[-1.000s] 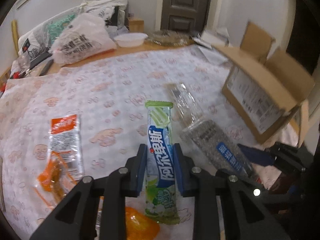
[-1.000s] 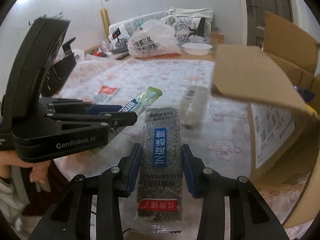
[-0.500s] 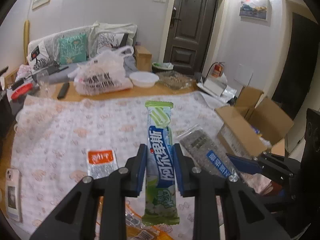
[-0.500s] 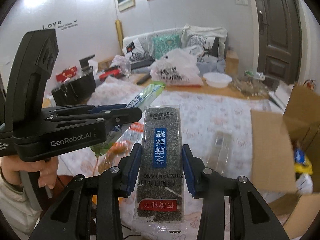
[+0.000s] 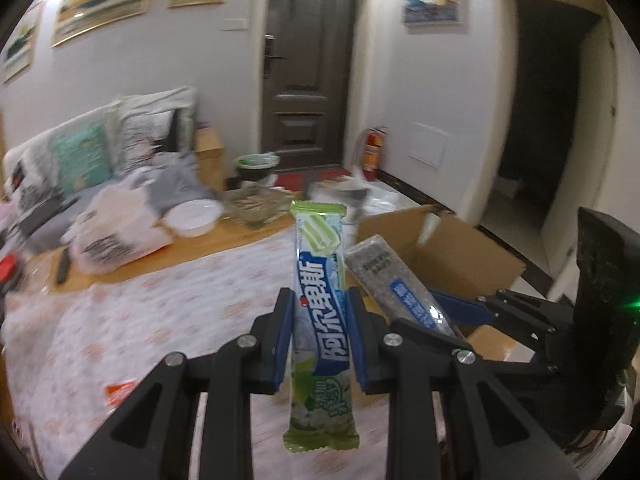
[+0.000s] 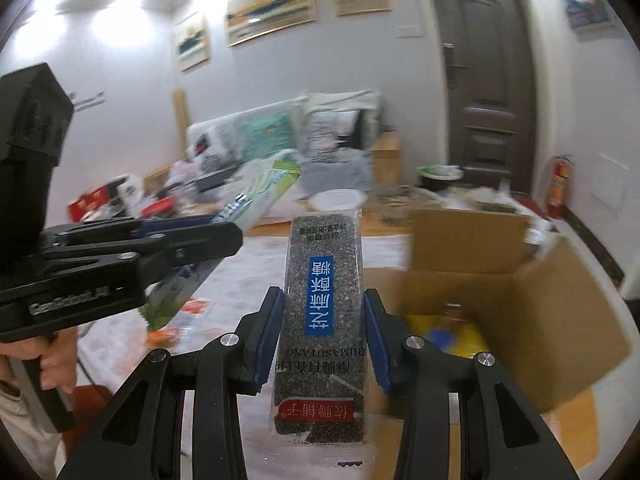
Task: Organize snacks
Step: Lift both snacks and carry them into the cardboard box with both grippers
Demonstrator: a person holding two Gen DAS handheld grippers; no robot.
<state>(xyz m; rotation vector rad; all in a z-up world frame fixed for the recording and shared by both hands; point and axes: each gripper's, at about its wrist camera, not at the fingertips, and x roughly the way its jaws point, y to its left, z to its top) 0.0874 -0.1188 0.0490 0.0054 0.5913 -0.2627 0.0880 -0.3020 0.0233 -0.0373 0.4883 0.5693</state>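
My left gripper (image 5: 320, 316) is shut on a long green-and-blue candy pack (image 5: 320, 300), held upright in the air above the patterned tablecloth (image 5: 160, 312). My right gripper (image 6: 323, 320) is shut on a dark sesame bar pack (image 6: 323, 308) with a blue label, also lifted. In the left wrist view the sesame bar (image 5: 394, 284) and the right gripper (image 5: 460, 312) show at the right, over the open cardboard box (image 5: 460, 256). The right wrist view shows the left gripper (image 6: 192, 232) and candy pack (image 6: 260, 196) at left, and the box (image 6: 540, 320) low right with yellow and blue packs inside.
An orange snack packet (image 5: 120, 394) lies on the tablecloth at lower left. At the table's far edge are a white plastic bag (image 5: 116, 236), a white bowl (image 5: 194, 216) and a clear tray (image 5: 252, 204). A person's hand (image 6: 52, 356) grips the left tool. A sofa and door stand behind.
Both grippers rose high above the table with their packs still gripped and tilted up, so more of the room shows. The box now sits below the right gripper.
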